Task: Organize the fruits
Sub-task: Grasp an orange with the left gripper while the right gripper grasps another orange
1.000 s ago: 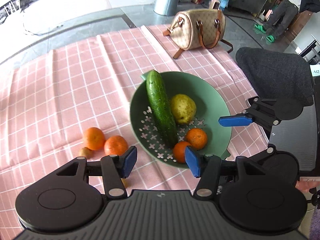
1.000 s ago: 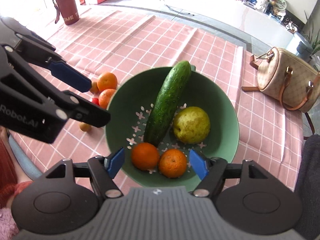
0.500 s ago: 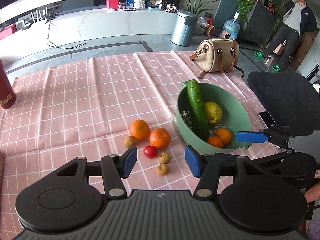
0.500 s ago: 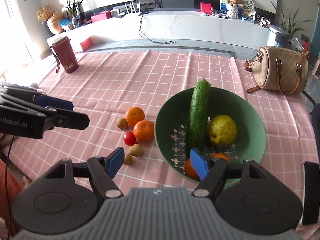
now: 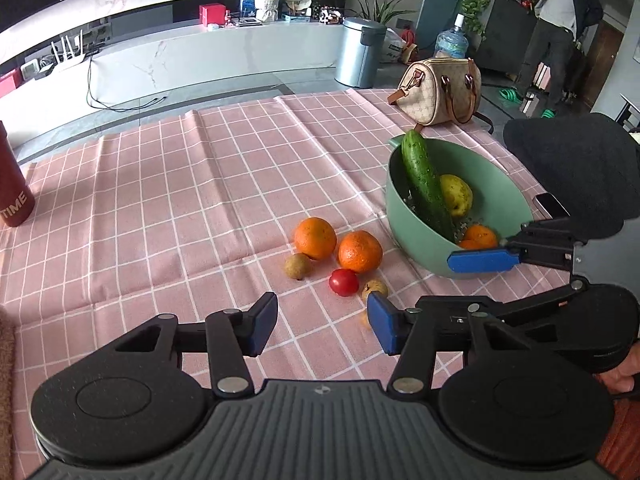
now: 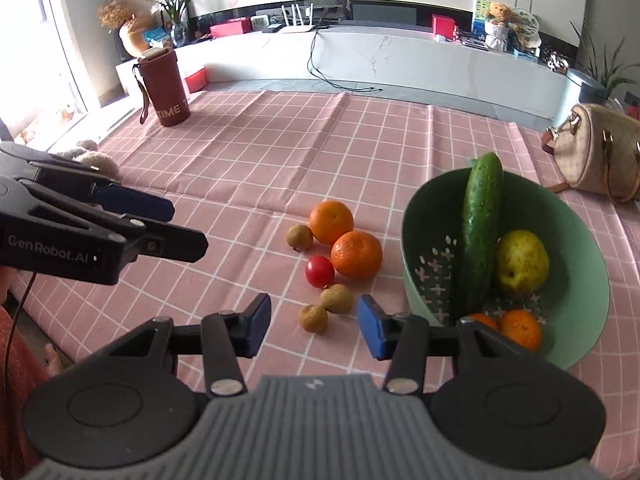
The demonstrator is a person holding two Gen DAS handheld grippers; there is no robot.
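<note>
A green colander bowl (image 6: 580, 280) at the right of the pink checked cloth holds a cucumber (image 6: 480, 232), a pear (image 6: 522, 262) and two oranges (image 6: 520, 328). Left of it lie two oranges (image 6: 331, 222) (image 6: 356, 255), a red tomato (image 6: 320, 272) and three small brown fruits (image 6: 299, 237). My right gripper (image 6: 314, 328) hovers over the nearest brown fruit (image 6: 314, 318), its jaws closing, pads not touching it. My left gripper (image 5: 322, 328) hangs just short of the tomato (image 5: 343, 282), its jaws closing slightly on nothing. One right gripper pad (image 5: 480, 261) shows beside the bowl (image 5: 416, 240).
A beige handbag (image 5: 440, 92) stands behind the bowl. A dark red bottle (image 6: 164, 88) is at the far left corner, a plush toy (image 6: 92, 156) at the left edge. A phone (image 5: 552, 206) and dark chair back (image 5: 572, 168) are right of the bowl. A person (image 5: 560, 8) stands far right.
Both grippers have drawn back from over the bowl toward the loose fruit on its left. The right gripper's jaws have narrowed; the left's narrowed slightly.
</note>
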